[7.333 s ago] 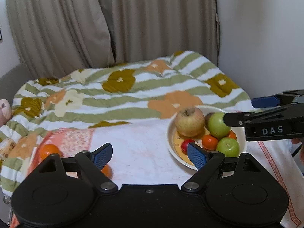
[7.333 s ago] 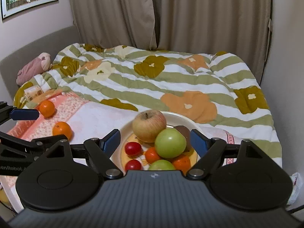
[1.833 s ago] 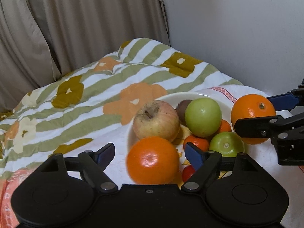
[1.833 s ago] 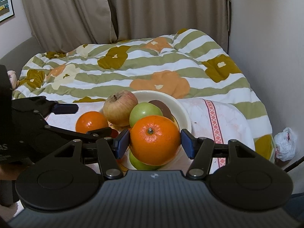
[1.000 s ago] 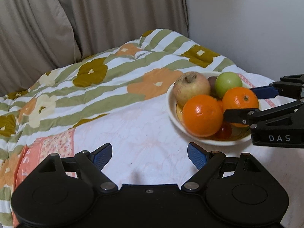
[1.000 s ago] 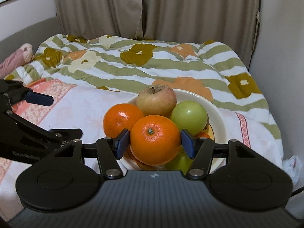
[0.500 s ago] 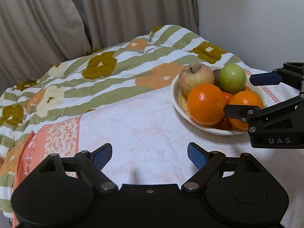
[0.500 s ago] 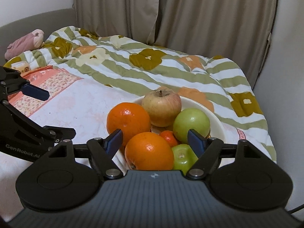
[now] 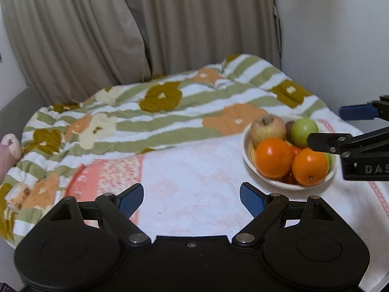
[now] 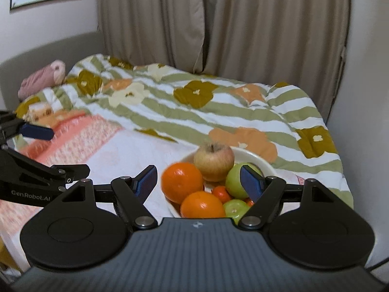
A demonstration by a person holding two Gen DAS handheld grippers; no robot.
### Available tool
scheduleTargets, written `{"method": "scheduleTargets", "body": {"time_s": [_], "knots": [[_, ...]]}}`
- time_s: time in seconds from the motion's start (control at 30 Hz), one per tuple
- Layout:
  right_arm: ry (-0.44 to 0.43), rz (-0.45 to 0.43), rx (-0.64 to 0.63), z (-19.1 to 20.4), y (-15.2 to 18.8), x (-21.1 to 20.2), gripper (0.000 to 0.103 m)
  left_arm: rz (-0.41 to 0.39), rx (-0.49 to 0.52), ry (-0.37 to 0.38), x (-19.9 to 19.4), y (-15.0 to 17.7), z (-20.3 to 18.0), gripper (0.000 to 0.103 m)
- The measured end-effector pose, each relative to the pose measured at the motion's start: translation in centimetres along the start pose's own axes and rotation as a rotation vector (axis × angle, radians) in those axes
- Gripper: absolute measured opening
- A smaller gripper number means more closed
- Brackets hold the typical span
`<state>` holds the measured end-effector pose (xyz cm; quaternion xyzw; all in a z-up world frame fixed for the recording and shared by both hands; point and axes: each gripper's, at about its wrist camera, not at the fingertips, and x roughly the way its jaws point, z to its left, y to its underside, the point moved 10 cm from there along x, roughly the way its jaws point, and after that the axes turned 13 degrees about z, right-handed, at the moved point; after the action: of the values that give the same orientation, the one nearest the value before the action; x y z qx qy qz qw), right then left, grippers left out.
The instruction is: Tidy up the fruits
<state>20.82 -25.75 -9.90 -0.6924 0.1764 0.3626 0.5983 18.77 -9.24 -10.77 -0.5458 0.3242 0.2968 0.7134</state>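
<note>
A white bowl [image 9: 245, 155] on the bed holds two oranges [image 9: 273, 157] [image 9: 310, 166], a reddish apple [image 9: 267, 127], a green apple [image 9: 304, 131] and smaller fruit underneath. My left gripper [image 9: 191, 196] is open and empty over the white cloth, to the left of the bowl. In the right wrist view my right gripper [image 10: 198, 177] hangs open above the bowl's near side, its pads clear of the oranges [image 10: 181, 182] [image 10: 201, 205] below. The apple [image 10: 214, 160] and two green apples [image 10: 237, 180] [image 10: 234, 208] lie behind and beside them.
The bowl stands on a white and pink cloth [image 9: 194, 170] laid over a striped flowered quilt [image 9: 158, 112]. Curtains [image 9: 170, 24] hang behind and a wall [image 9: 340, 36] runs along the right. A pink plush toy [image 10: 41, 79] and a small packet [image 9: 19, 192] lie at the left.
My right gripper opened and left its orange in the bowl beside the other one. Both grippers then drew back and up, away from the bowl.
</note>
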Motion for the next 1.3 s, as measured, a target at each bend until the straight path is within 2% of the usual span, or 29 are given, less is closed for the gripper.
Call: {"method": "scheduleTargets", "body": {"time_s": [0.23, 0.4, 0.5, 0.6, 0.73, 0.97, 1.3], "knots": [[0.042, -0.018, 0.082, 1.9, -1.1, -6.5, 0.094, -0.089, -0.052, 0.015, -6.1, 0.3, 3.9, 0.090], [0.049, -0.013, 0.150, 3.8, -0.7, -10.6, 0.094, -0.121, -0.068, 0.020, -9.4, 1.5, 6.4, 0.090], [0.066, -0.007, 0.181, 5.1, 0.0, -12.6, 0.103, -0.132, -0.090, 0.027, -11.0, 2.5, 7.7, 0.095], [0.074, -0.011, 0.190, 6.6, 0.8, -14.4, 0.103, -0.142, -0.087, 0.006, -12.4, 3.9, 8.4, 0.100], [0.106, 0.018, 0.172, 8.4, 2.3, -15.8, 0.103, -0.127, -0.084, -0.006, -13.5, 5.6, 8.7, 0.103], [0.145, 0.073, 0.199, 9.5, 4.9, -17.1, 0.103, -0.065, -0.136, 0.051, -13.7, 8.1, 8.8, 0.103], [0.165, 0.101, 0.244, 8.7, 6.3, -17.1, 0.103, -0.060, -0.132, 0.065, -13.9, 8.6, 8.4, 0.103]]}}
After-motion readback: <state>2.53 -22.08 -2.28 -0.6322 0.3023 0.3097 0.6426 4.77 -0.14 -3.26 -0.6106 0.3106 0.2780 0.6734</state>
